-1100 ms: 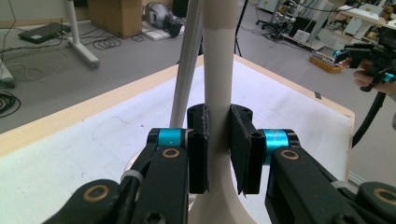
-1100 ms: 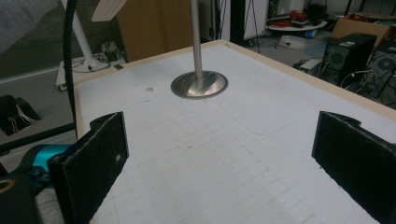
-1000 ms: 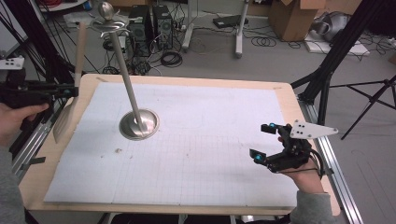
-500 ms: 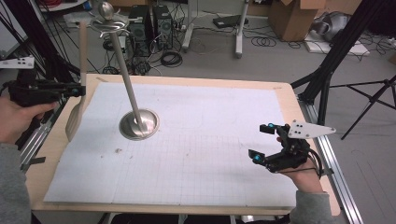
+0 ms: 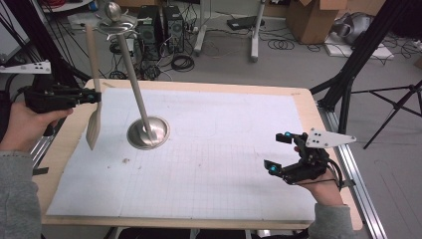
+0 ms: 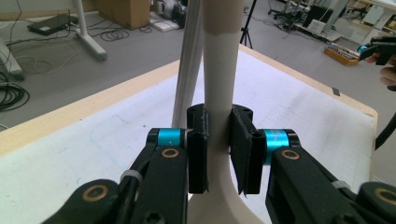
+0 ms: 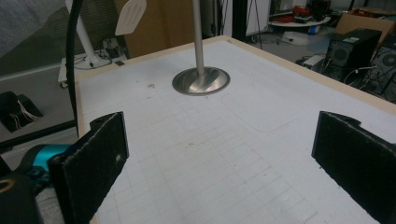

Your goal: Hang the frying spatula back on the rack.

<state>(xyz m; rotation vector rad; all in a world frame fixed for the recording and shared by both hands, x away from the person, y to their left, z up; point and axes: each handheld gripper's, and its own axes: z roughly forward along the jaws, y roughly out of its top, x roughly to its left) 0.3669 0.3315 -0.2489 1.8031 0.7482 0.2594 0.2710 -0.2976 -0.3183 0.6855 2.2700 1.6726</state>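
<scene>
My left gripper (image 5: 95,96) is shut on a pale wooden spatula (image 5: 93,130), held upright with the blade down over the table's left edge. In the left gripper view the pads (image 6: 197,156) press on both sides of the spatula's handle (image 6: 223,70). Just right of it stands a metal stand with a round base (image 5: 148,132) and a leaning pole (image 5: 134,84) topped by a ball and ring (image 5: 114,20). My right gripper (image 5: 277,152) stays low at the front right, open with nothing between its pads (image 7: 91,163). Its view shows the stand base (image 7: 201,80) and spatula blade (image 7: 130,16).
A white gridded sheet (image 5: 224,164) covers the wooden table (image 5: 199,85). A small speck of debris (image 5: 125,160) lies near the front left. Black tripod legs (image 5: 348,74) stand off the right edge, with cables and boxes on the floor beyond.
My left gripper has carried the spatula rightward toward the stand, and the spatula hangs more upright. The right gripper has not moved.
</scene>
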